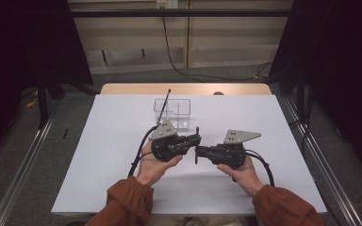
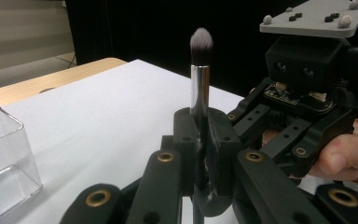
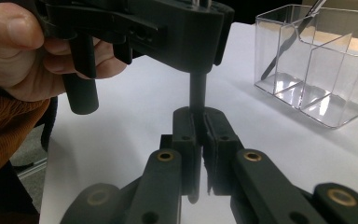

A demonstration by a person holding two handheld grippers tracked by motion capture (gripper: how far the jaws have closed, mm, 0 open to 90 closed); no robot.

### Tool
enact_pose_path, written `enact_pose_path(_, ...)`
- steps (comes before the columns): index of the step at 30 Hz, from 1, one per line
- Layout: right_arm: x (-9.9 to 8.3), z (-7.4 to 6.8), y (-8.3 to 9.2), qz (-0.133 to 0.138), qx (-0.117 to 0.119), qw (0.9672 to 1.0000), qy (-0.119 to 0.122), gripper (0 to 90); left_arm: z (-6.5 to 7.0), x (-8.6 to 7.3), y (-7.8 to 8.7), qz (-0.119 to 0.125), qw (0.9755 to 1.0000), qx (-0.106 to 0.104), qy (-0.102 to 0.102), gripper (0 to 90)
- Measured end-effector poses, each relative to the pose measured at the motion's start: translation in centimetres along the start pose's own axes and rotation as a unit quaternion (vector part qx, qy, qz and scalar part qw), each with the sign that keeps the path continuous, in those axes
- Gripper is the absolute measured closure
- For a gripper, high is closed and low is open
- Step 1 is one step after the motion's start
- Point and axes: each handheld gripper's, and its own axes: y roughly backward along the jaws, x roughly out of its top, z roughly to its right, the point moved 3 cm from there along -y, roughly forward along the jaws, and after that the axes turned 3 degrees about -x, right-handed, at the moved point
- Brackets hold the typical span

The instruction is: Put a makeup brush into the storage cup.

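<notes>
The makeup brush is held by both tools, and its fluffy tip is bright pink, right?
Not quite. The makeup brush is held by both tools, left and right, but the left gripper view shows its fluffy tip is grey fading to white, not bright pink.

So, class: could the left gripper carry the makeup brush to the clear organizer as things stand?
Probably not yet: the left gripper and right gripper both clamp the makeup brush. The table toward the clear organizer looks free.
</notes>
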Motion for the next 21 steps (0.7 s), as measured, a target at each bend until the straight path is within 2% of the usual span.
enact_pose_path(5,0.04,-0.06,0.03,0.002,0.001,1.0000,0.002,83.7,0.09,0.05,0.08,-0.001,1.0000,0.000,-0.008,83.9)
enact_pose_path(21,0.20,0.14,0.31,0.010,0.005,0.9999,-0.006,81.4,0.07,0.08,0.11,0.001,0.9999,0.008,-0.009,83.9)
